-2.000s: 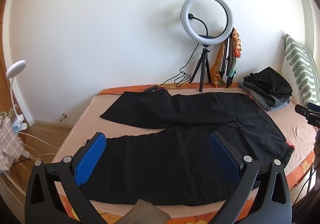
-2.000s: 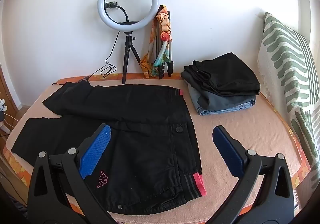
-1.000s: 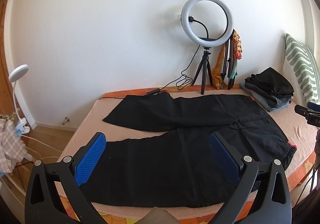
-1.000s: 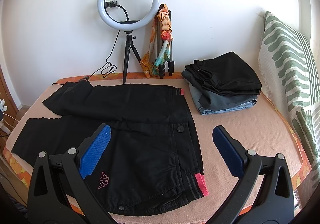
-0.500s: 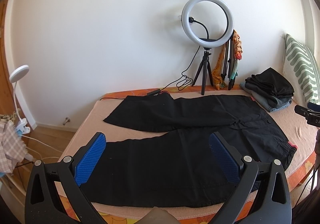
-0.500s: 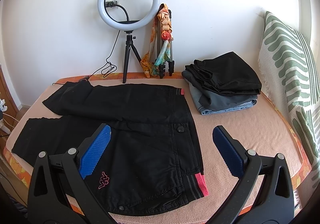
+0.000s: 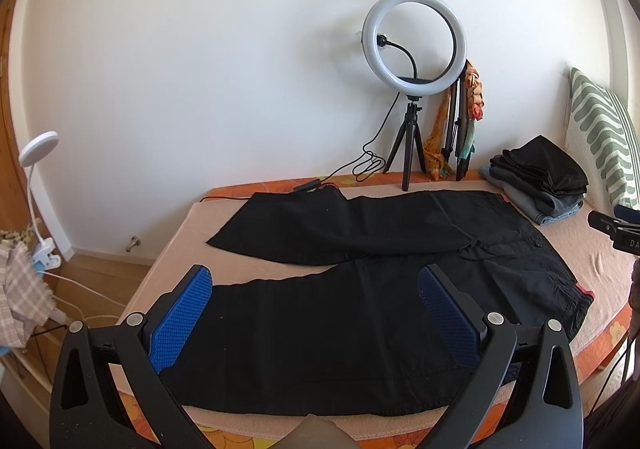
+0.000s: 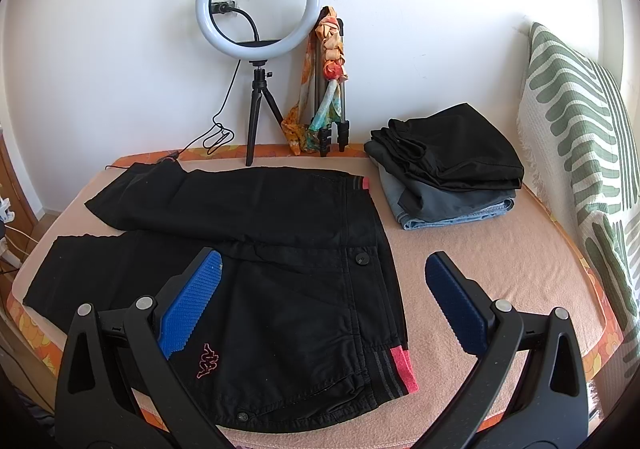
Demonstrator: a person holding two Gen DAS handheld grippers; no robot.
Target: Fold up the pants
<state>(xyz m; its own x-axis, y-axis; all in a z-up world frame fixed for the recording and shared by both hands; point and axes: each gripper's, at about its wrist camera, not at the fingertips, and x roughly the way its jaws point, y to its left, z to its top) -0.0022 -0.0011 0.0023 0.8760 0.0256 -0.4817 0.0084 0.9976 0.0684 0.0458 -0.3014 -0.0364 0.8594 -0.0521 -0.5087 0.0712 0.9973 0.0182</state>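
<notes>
Left hand-held gripper (image 7: 316, 319) agape — above pants (image 7: 360, 289)

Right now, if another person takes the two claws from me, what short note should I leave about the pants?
Left claw: open, empty, hovering over the near leg of the black pants.
Right claw: open, empty, above the waist end, near the pink waistband.
Pants lie spread flat on the bed, legs apart toward the left, waist toward the right.
Stack of folded clothes sits at the far right, beside the striped pillow.
Done: pants laid out. No fold is made yet.
Left: bring one leg over the other, then fold lengthwise.
</notes>
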